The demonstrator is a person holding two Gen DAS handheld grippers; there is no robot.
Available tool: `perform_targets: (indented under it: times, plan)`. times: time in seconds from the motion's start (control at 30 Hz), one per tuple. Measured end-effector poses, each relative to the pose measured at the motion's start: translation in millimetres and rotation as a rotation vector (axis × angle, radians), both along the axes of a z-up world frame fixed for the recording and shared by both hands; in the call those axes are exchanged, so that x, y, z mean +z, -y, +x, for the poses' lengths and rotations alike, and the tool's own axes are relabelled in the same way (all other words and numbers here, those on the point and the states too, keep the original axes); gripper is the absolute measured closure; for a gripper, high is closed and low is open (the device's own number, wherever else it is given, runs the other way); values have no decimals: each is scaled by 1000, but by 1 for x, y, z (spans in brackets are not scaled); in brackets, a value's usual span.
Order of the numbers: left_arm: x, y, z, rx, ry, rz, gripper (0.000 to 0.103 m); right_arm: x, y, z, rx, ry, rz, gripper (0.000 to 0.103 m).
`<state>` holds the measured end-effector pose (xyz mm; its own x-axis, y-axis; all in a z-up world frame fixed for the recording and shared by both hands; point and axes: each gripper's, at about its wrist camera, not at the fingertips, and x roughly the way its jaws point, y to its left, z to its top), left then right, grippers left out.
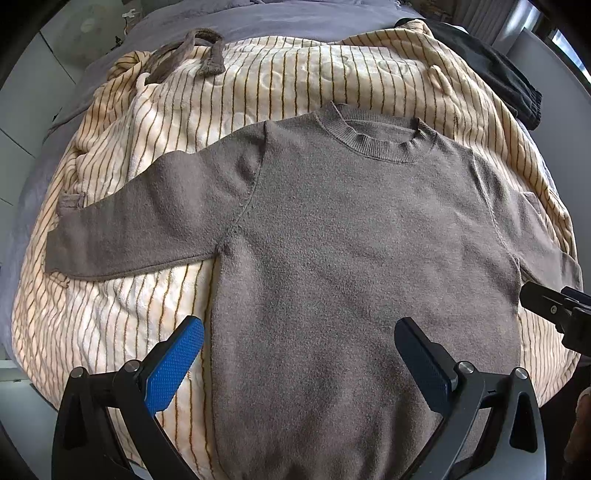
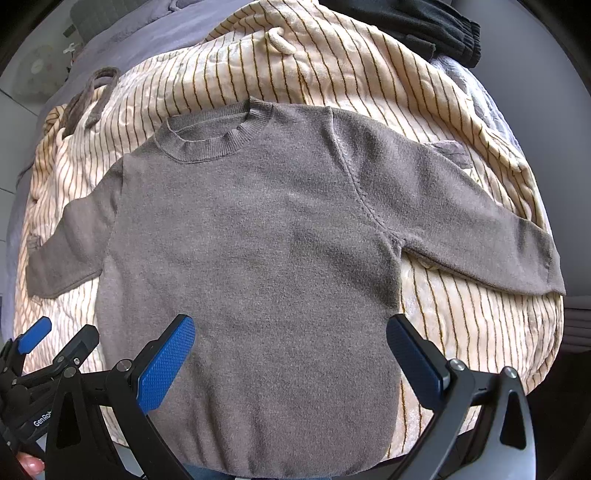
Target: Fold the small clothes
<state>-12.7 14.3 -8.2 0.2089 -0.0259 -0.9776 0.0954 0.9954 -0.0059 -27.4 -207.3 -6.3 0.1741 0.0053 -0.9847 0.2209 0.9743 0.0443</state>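
A small grey-brown knit sweater lies flat and face up on a cream striped blanket, collar away from me, both sleeves spread out sideways. It also shows in the right wrist view. My left gripper is open and empty, hovering over the sweater's lower left body. My right gripper is open and empty over the lower right body, its tip visible in the left wrist view. The left gripper shows at the lower left of the right wrist view.
The striped blanket covers a grey bed. A brown garment lies at the back left. A black garment lies at the back right, also in the right wrist view. The bed edge is just under the sweater's hem.
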Motion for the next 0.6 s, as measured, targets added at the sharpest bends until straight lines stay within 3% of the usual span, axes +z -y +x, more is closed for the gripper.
perform_targets:
  times: [0.6]
  plan:
    - [-2,-3,-2,3,1,-1,0,-1,-2,0,2,-4,-3,0]
